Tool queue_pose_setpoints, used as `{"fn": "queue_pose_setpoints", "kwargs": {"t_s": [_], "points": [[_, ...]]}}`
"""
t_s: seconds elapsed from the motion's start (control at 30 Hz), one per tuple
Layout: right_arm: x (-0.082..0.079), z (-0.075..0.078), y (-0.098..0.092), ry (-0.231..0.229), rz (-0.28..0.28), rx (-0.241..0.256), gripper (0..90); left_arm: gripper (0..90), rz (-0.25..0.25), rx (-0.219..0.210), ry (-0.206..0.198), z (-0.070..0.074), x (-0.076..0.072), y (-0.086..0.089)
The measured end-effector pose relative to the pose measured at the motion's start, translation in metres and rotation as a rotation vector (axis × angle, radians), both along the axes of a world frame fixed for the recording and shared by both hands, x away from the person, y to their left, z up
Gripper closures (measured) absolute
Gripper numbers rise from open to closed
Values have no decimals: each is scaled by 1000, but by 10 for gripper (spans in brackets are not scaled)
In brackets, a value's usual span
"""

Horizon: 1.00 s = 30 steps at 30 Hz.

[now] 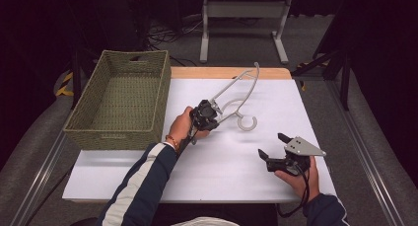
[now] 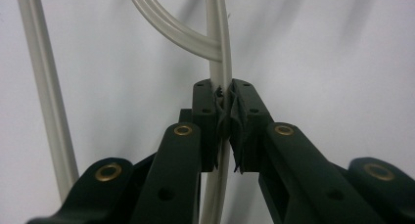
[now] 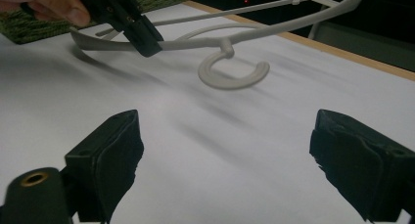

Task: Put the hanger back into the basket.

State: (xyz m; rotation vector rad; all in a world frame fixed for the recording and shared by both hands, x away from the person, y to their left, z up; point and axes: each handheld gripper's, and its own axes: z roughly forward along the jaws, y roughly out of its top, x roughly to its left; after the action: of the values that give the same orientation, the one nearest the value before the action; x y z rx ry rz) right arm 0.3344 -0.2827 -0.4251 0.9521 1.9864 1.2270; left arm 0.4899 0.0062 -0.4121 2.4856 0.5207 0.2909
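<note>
The hanger [image 1: 235, 95] looks like smooth, pale plastic with a slight sheen. The basket [image 1: 118, 100] at ten o'clock is rough woven fibre, green and matt. The table [image 1: 236, 157] has a matt white top, perhaps paper or foam, with a wooden edge at twelve o'clock. The jaw pads [image 3: 117, 155] look like soft black rubber.

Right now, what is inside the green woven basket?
The woven basket looks empty in the high view: only its woven floor shows. The strip just behind its near wall is covered, so I cannot check there.

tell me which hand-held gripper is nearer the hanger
Left. The left hand-held gripper is shut on the hanger; the right hand-held gripper sits open, apart from it, nearer the person.
</note>
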Motion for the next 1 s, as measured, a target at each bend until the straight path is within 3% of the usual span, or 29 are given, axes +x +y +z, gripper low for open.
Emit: {"fn": "queue_pose_setpoints", "kwargs": {"t_s": [0.23,0.77,1.0], "points": [[0,3,-7,-24,-39,19,121,822,14,-82,-70,13,-8,6],[-2,1,-1,-38,-30,-11,119,823,40,-237,-238,55,-29,19],[-2,1,-1,-38,-27,-12,119,822,35,-321,-280,77,-37,23]]}}
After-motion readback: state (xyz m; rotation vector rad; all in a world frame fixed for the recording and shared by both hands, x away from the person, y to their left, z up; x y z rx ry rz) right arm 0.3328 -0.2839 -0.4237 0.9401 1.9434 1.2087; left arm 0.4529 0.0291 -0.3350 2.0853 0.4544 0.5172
